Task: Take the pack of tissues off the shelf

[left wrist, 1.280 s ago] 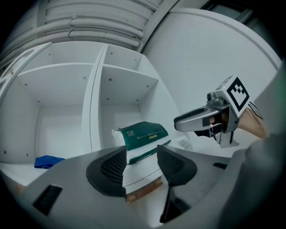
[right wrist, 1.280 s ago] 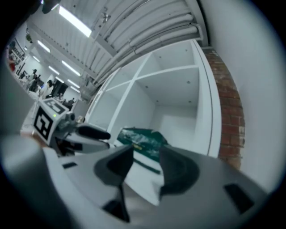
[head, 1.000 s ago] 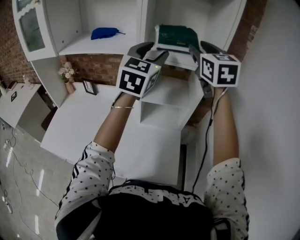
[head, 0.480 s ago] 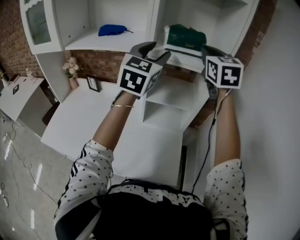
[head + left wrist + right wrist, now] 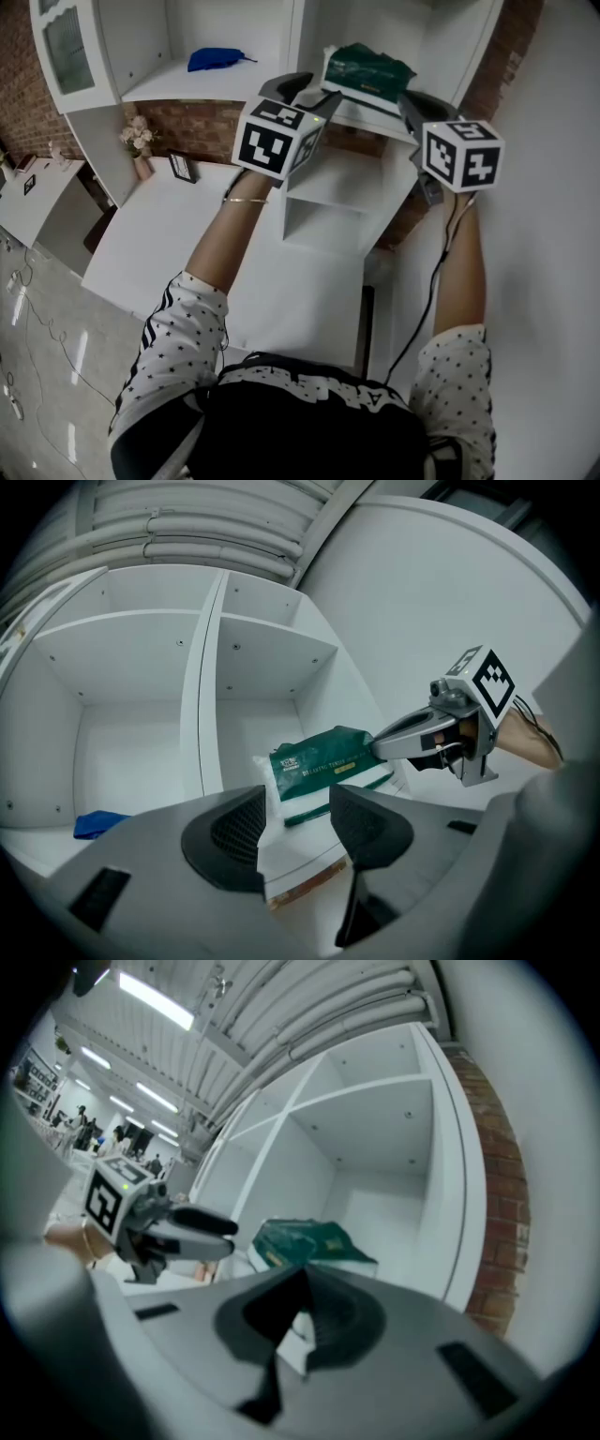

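Observation:
The pack of tissues (image 5: 366,67), green on top with white sides, lies on the right-hand white shelf (image 5: 349,114) and tilts a little. My right gripper (image 5: 405,98) comes at it from the right; its jaws have just been closing and now pinch the pack's right edge (image 5: 366,744). In the right gripper view the pack (image 5: 300,1239) sits just beyond the closed jaws of my right gripper (image 5: 302,1283). My left gripper (image 5: 302,90) stands open in front of the shelf. Its pads (image 5: 239,829) frame the pack (image 5: 323,766) without touching it.
A blue cloth (image 5: 213,61) lies in the left shelf compartment. Below, a white table (image 5: 187,244) carries a small vase of flowers (image 5: 136,145) and a picture frame (image 5: 181,169). A brick wall (image 5: 502,1232) runs to the right of the shelf unit.
The right gripper's jaws have closed at the pack's right edge, and the pack now sits more tilted. The left gripper has stayed open and almost still.

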Tool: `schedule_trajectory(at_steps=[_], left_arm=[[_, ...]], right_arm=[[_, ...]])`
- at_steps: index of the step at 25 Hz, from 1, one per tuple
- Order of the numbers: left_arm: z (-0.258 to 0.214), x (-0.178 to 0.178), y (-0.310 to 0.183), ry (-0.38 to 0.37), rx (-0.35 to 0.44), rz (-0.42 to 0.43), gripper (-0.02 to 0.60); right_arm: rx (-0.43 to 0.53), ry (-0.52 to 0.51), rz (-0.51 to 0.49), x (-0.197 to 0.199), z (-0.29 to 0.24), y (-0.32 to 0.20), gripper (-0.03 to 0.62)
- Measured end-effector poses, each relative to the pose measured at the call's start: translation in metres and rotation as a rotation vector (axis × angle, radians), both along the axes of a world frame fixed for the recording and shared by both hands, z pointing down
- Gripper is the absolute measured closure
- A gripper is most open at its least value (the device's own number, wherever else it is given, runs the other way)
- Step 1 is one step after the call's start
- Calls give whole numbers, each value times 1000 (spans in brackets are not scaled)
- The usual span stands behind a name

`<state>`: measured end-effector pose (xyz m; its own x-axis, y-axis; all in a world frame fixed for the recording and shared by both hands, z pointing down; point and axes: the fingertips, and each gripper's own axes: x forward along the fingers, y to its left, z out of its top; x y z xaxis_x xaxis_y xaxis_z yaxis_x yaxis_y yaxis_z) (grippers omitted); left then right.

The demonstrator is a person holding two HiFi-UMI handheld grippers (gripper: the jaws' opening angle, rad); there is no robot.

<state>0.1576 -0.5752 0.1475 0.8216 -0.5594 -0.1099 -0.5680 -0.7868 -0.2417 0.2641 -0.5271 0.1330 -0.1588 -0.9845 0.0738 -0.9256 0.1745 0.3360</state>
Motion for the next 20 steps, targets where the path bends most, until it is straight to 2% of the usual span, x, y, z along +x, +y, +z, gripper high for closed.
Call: schedule_trajectory(at_steps=[9,13,17,20], left_arm=[[-3,16,4,12,-47,64,321],[-2,23,5,4,-57,82,305],[2,36,15,-4,-63,141,307],[5,43,21,-7,-77,173,343]], right_arm=[[-26,49,-100,0,4,29,565],[-32,56,-105,7,7,40,563],[-33,63,-87,14,10,48,563],[-23,67,-66,18,12,51,562]])
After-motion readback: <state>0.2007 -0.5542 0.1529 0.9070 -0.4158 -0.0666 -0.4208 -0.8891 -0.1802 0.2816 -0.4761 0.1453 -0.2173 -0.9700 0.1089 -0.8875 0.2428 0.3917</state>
